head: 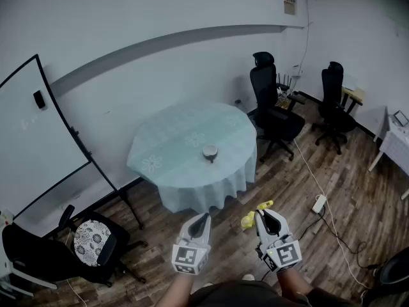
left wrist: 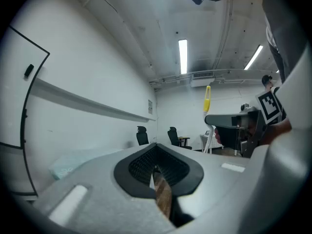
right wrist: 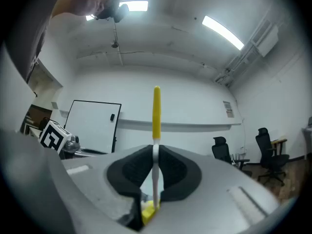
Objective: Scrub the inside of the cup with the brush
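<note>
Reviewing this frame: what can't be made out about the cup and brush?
Cup interior: head view, too small and distant to judge.
Cup: not visible in either gripper view.
Brush head: right gripper view, yellow end mostly hidden beneath the shut jaws of the right gripper.

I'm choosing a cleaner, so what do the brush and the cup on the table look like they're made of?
Brush: probably plastic, a smooth glossy yellow handle on a thin white neck clamped in the right tongs. Cup: pale with a darker inside, perhaps ceramic, but too small to tell.
</note>
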A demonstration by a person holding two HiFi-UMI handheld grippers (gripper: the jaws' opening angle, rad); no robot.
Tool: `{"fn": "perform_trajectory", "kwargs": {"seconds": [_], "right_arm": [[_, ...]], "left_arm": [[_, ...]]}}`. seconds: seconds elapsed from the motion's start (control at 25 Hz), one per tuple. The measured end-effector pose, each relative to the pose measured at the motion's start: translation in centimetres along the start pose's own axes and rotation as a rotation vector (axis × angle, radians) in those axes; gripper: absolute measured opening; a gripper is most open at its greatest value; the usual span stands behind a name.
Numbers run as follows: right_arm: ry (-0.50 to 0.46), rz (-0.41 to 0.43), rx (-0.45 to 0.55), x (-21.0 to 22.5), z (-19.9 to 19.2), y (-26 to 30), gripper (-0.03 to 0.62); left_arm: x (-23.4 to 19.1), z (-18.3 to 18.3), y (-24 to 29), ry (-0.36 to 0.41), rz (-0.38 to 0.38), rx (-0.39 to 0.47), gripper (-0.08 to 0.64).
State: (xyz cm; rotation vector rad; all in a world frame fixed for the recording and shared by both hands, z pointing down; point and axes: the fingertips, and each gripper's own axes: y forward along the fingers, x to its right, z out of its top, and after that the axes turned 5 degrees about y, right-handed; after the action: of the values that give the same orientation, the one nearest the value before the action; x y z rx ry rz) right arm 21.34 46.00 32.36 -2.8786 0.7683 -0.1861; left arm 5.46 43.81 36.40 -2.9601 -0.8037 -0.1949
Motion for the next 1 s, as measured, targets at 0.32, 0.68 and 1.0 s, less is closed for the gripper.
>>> {"fn": "perform_trajectory", "kwargs": {"seconds": [0.32, 0.68, 1.0], "right_arm": [[-0.015, -0.013, -0.032, -1.9, -0.7, 0.8, 0.037], [-0.011, 0.004, -0.049, -5.5, -1.9, 2.6, 0.038], [-0.004, -0.027, -0.064, -6.1, -3.2, 3.8, 0.038]], "left_arm": [[-1.4, -1.1, -1.9, -0.036, 0.001, -0.005, 0.006], [-4.2, -2.9, -4.5, -0.049, 0.005, -0.031, 0.006], [-4.7, -5.2, -4.4, -0.076, -0.03, -0.07, 0.006]]}}
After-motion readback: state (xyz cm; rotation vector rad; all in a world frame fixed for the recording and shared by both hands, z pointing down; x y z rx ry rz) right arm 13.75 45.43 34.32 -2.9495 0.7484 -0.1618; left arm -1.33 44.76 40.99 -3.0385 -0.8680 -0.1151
